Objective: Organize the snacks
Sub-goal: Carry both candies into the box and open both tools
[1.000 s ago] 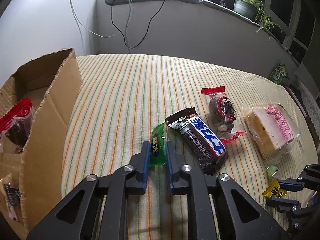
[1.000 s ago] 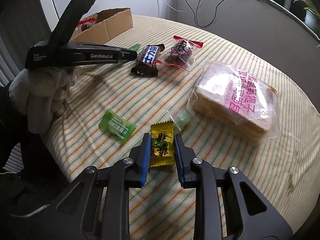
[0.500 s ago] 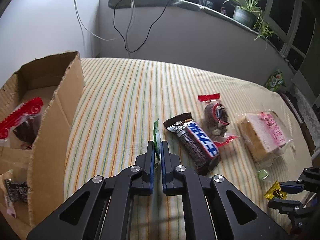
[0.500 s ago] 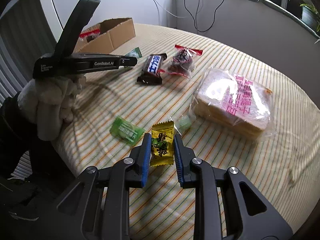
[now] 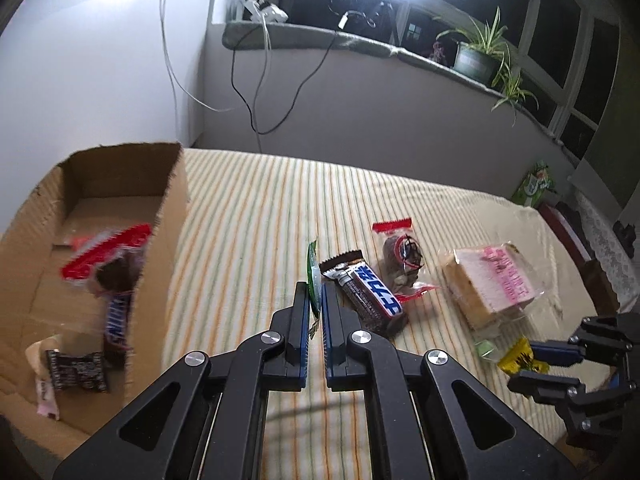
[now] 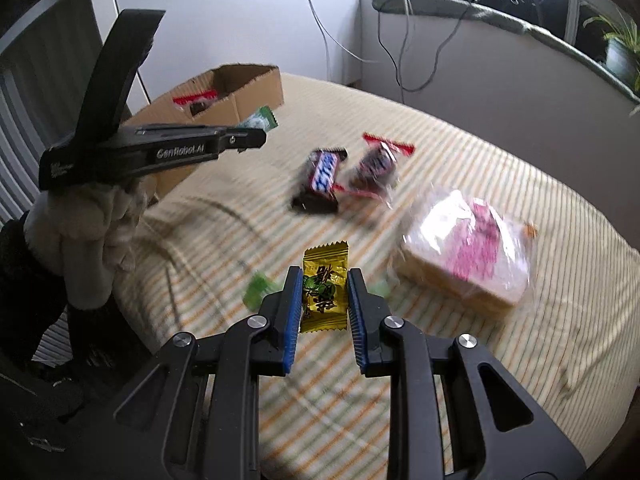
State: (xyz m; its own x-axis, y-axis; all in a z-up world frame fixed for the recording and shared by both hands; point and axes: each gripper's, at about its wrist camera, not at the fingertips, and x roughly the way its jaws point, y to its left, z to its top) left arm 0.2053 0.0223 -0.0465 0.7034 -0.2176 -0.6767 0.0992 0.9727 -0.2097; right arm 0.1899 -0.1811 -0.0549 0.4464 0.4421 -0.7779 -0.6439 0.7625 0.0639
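Left wrist view: the left gripper (image 5: 315, 300) is clamped on a thin green candy wrapper (image 5: 313, 276), which stands on edge between the blue pads with its long side pointing straight ahead. The cardboard box (image 5: 160, 248) is close by on this gripper's left, open at the top, with stiff brown walls and a few shiny wrapped snacks already inside. So the left hand is the nearer one to the box, and I think the next move is a short swing left and over the wall. Just to the right of the pads lies a dark chocolate bar (image 5: 370, 296), long and smooth, and past it a crinkly clear bag with a red top (image 5: 400, 258) and soft sliced bread in plastic (image 5: 494, 280). Right wrist view: the right gripper (image 6: 324, 292) is shut on a small yellow candy packet (image 6: 323, 286), flat and shiny with zigzag ends, its long side pointing ahead. The box (image 6: 256, 88) is far off to this gripper's upper left, behind the left gripper (image 6: 256, 136). The striped cloth (image 6: 520, 380) below looks soft and wrinkled.
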